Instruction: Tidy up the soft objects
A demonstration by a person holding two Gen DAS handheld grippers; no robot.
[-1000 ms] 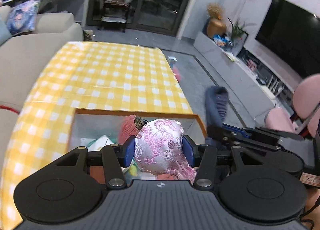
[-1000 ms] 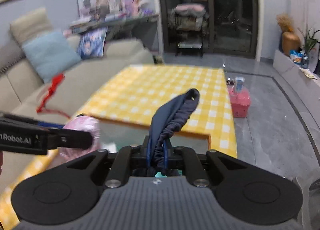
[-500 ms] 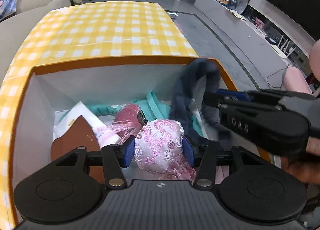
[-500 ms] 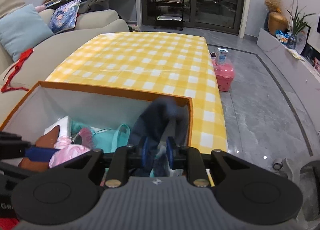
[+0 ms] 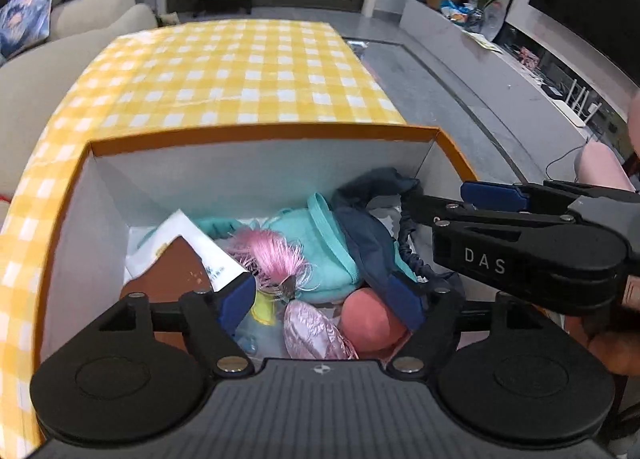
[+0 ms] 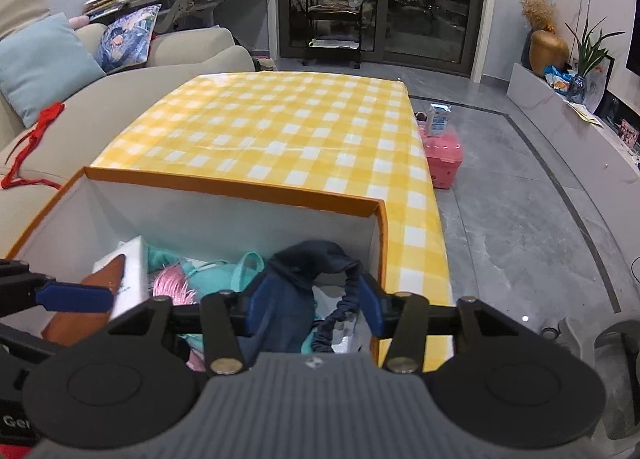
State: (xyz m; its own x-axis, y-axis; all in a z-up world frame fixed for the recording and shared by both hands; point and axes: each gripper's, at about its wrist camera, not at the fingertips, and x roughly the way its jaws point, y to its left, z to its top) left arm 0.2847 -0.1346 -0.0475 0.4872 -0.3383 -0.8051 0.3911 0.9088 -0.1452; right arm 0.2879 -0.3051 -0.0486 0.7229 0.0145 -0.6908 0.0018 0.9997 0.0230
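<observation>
An orange-rimmed white box point(image 5: 260, 135) point(image 6: 232, 183) stands on the near end of the table. My left gripper point(image 5: 326, 299) hangs inside it, its jaws opening. The pink brocade pouch point(image 5: 312, 331) lies loose below them, beside a salmon ball point(image 5: 372, 319) and a pink tassel point(image 5: 272, 255). My right gripper point(image 6: 314, 305) point(image 5: 444, 201) is at the box's right end, its jaws also opening. The navy elastic cloth point(image 6: 304, 259) point(image 5: 372, 243) is slumped between them onto a teal garment point(image 5: 312, 235), and the pads do not pinch it.
The box also holds a white packet point(image 5: 188, 235) and a brown piece point(image 5: 172, 271). The yellow checked tablecloth point(image 6: 280, 131) stretches beyond it. A beige sofa point(image 6: 120, 99) runs along the left. A pink basket point(image 6: 442, 163) sits on the floor at the right.
Both grippers came down into the box and their jaws spread. The pink pouch dropped out of the left jaws, and the navy cloth slid out of the right ones.
</observation>
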